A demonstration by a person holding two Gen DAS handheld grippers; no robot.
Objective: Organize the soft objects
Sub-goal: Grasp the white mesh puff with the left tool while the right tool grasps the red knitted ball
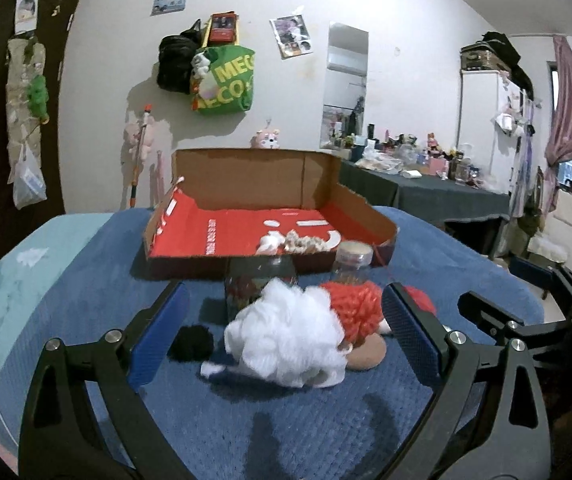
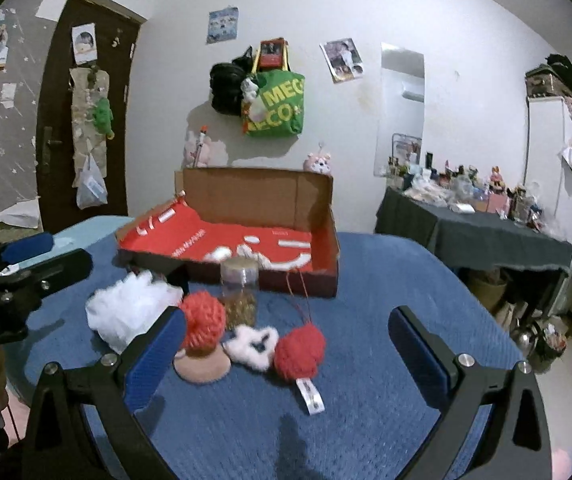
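White fluffy puff (image 1: 286,332) between wide left claw (image 1: 282,332); right claw (image 2: 286,354) wide.

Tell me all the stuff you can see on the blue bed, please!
Cardboard box: one, brown outside, red inside, at the back of the blue blanket.
Small pale things: a few, white and beige, inside the box.
White fluffy puff: one, in front of the box.
Red knitted hat on a tan base: one, beside the puff.
Red yarn ball: one, with a white tag.
White furry scrunchie: one, between hat and ball.
Black pom-pom: one, beside the puff.
Clear jars: two, in front of the box.
Left tongs: open, around the puff.
Right tongs: open.
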